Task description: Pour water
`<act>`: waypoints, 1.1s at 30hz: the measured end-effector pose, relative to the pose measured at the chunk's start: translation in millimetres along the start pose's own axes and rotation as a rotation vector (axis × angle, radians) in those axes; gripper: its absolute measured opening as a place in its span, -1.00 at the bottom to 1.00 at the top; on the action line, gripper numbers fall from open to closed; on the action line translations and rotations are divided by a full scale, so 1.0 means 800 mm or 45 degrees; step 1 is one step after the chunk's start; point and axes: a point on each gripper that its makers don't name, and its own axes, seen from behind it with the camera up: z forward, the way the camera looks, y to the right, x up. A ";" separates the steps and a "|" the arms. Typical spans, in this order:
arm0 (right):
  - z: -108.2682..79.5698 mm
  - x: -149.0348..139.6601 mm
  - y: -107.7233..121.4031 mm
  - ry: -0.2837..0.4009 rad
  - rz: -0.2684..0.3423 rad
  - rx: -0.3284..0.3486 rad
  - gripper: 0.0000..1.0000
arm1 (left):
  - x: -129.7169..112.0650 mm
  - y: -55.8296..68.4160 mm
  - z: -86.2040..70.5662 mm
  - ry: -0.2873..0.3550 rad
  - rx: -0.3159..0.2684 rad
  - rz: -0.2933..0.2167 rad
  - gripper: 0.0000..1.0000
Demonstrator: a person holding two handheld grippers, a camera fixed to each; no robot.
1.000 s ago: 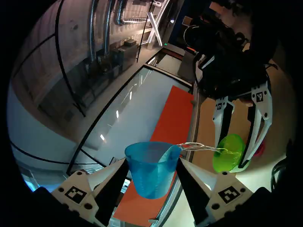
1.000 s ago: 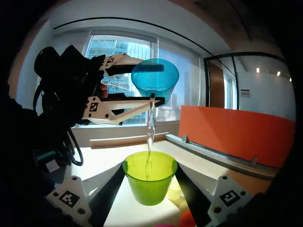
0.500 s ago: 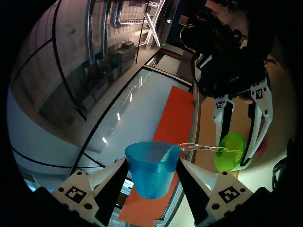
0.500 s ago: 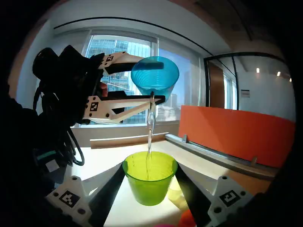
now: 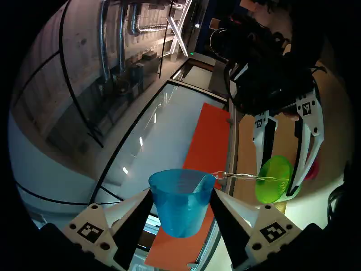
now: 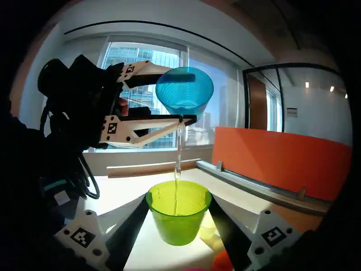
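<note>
My left gripper (image 5: pixel 180 208) is shut on a translucent blue cup (image 5: pixel 180 202), tipped over on its side. A thin stream of water (image 5: pixel 237 175) leaves its rim and runs into a green cup (image 5: pixel 272 179). In the right gripper view the blue cup (image 6: pixel 184 91) hangs high, held by the left gripper (image 6: pixel 189 100), and the water (image 6: pixel 177 162) falls straight down. The green cup (image 6: pixel 178 217) stands upright between my right gripper's fingers; my right gripper (image 6: pixel 178 221) is shut on it. In the left gripper view the right gripper (image 5: pixel 283 183) holds the green cup from the far side.
An orange partition (image 6: pixel 280 159) with a metal rail (image 6: pixel 252 185) runs along the pale table (image 6: pixel 122 187) on the right. Large windows (image 6: pixel 149 99) stand behind. A hand and black cables (image 6: pixel 76 135) are at the left. Yellow and orange objects (image 6: pixel 216 253) lie below the green cup.
Pouring goes on. The blue cup has tipped slightly further and the stream has thinned a little. Both cups stay in nearly the same places.
</note>
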 end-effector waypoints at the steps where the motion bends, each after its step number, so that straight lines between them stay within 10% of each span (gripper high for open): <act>1: 0.000 0.000 0.000 0.000 0.000 -0.001 0.84 | 0.001 0.000 0.000 0.001 0.000 0.004 0.67; 33: -0.003 0.000 0.006 0.009 0.000 -0.011 0.84 | 0.011 -0.005 0.002 0.017 -0.016 0.150 0.67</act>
